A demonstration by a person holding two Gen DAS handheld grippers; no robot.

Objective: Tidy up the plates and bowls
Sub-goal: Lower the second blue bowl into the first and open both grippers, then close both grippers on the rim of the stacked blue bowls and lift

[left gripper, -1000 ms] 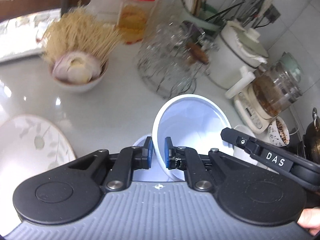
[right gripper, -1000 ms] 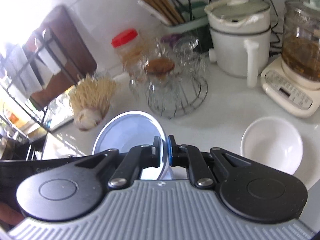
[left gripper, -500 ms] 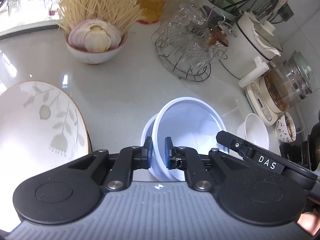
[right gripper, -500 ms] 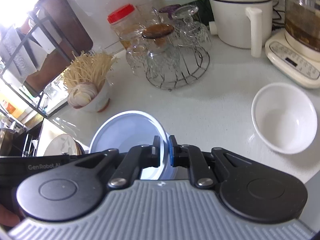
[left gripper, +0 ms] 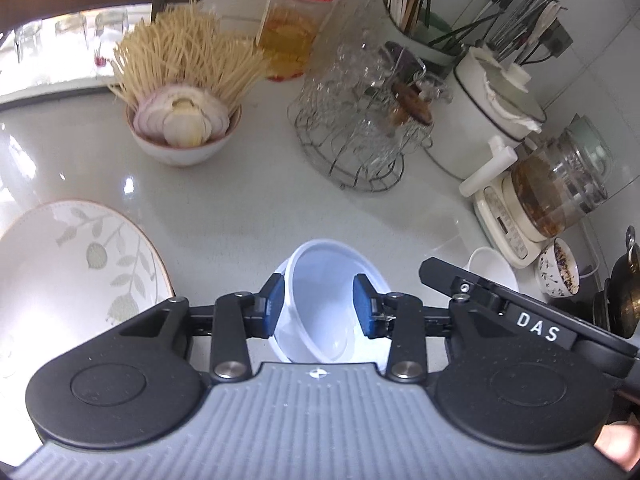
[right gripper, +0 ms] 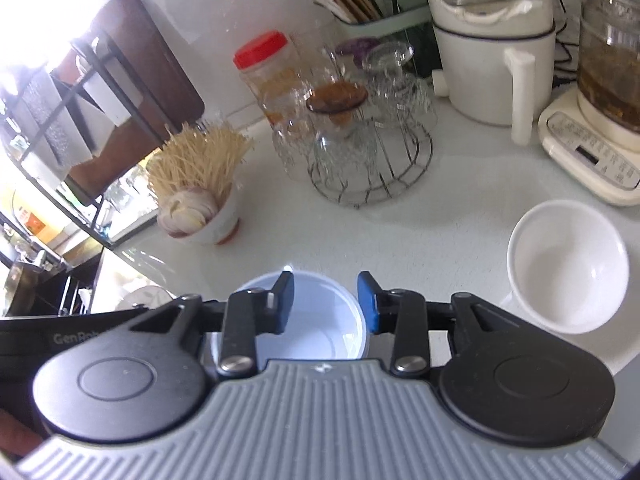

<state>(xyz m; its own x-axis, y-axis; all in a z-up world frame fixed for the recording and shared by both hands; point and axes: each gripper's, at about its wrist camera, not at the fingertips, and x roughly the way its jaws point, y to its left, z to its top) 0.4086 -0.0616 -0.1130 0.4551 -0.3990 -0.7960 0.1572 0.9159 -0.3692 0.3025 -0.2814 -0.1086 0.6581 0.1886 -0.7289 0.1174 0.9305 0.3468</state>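
Both the left gripper (left gripper: 318, 304) and right gripper (right gripper: 325, 306) have just opened, releasing the pale-blue bowl (left gripper: 328, 312) mid-counter (left gripper: 248, 216); placement looks finished.

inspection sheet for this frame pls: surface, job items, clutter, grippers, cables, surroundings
Surface: white countertop, glossy, no spill seen.
Job's things: pale blue bowl on the counter; white bowl to its right; leaf-pattern plate to its left.
Clutter: bowl of onion and noodles, red-lidded jar, wire rack of glasses, white pot, glass kettle.
Grippers: left gripper and right gripper have just been opening; jaws straddle the blue bowl's rim, pads clear.
Cables: dark cords behind the pot.
Surroundings: tiled wall, metal shelf.
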